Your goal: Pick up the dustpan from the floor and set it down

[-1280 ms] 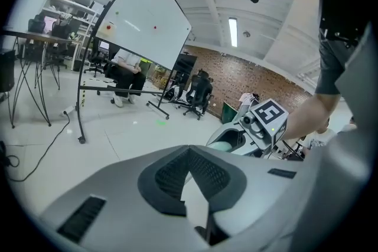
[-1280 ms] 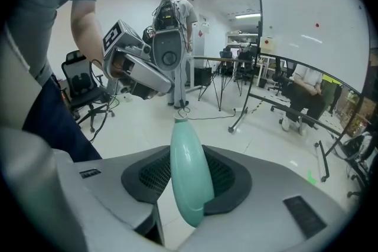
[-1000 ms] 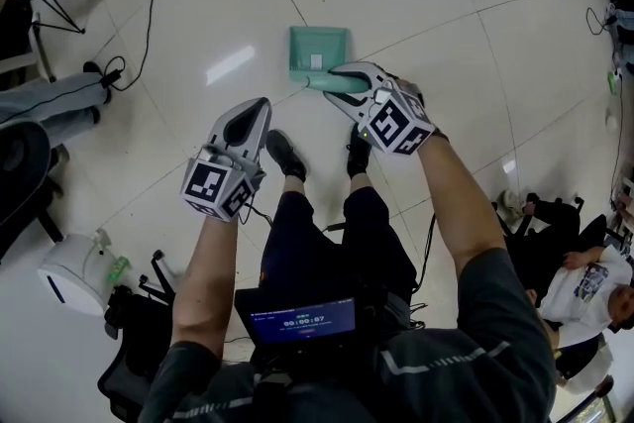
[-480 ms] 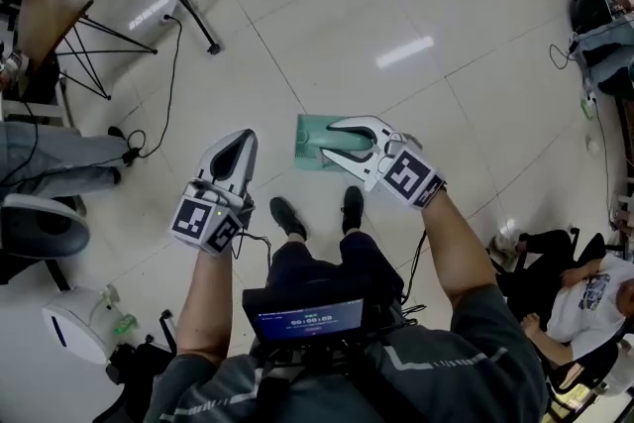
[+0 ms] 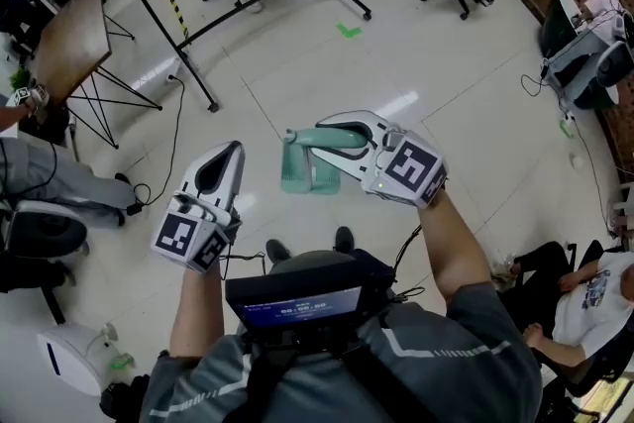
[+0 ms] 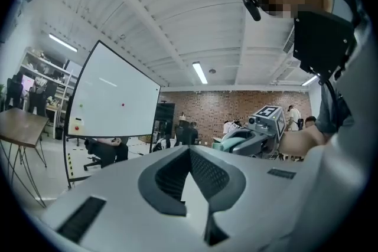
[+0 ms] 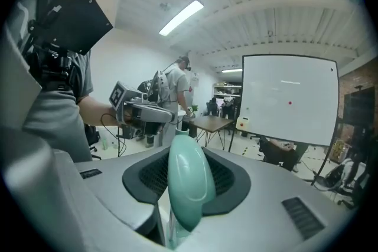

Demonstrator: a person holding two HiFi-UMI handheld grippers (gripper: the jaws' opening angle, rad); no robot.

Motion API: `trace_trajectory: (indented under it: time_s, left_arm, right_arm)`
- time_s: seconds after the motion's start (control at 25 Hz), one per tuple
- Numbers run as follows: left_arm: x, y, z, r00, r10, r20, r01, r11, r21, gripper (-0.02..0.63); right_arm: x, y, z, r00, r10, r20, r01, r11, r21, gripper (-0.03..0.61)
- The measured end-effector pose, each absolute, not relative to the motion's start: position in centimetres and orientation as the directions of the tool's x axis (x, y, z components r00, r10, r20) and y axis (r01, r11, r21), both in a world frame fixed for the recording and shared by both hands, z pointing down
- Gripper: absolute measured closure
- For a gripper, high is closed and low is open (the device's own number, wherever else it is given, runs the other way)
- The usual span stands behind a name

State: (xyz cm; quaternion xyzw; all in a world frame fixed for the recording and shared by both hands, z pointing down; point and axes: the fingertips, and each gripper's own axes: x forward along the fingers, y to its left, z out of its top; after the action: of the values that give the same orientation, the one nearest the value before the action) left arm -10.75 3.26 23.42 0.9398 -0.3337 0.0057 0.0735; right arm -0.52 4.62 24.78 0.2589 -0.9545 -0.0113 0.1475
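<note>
Dustpan [image 5: 307, 175] hangs in the air — right tool [image 5: 326, 142] clamps its handle [image 7: 188, 183].

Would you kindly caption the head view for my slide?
Right gripper holds the green dustpan clear of the floor; left gripper shut, empty.

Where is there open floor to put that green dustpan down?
Bare tile floor lies ahead of the dustpan, between the whiteboard stand's foot and the green tape mark. It is crowded by the table and cable left, and the seated person right.
</note>
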Motion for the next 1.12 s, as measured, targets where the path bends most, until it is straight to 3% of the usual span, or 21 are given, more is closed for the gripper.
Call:
trace_trajectory:
  time_s: [0.4, 1.12]
  left_arm:
    - [-9.9, 6.5, 19.7, 0.786, -0.618, 0.014, -0.615, -0.78, 0.116, 0.591]
    - [-10.9, 7.6, 21.1, 0.801, -0.598, 0.037, -0.597, -0.792, 0.124, 0.592]
  right_arm:
    - [1.1, 5.9, 21.2, -0.82, -0.519, 0.241, -0.497, 0.854, 0.15, 0.44]
    - [0.2, 7.7, 20.2, -0.83, -0.511, 0.222, -0.494, 0.859, 0.132, 0.451]
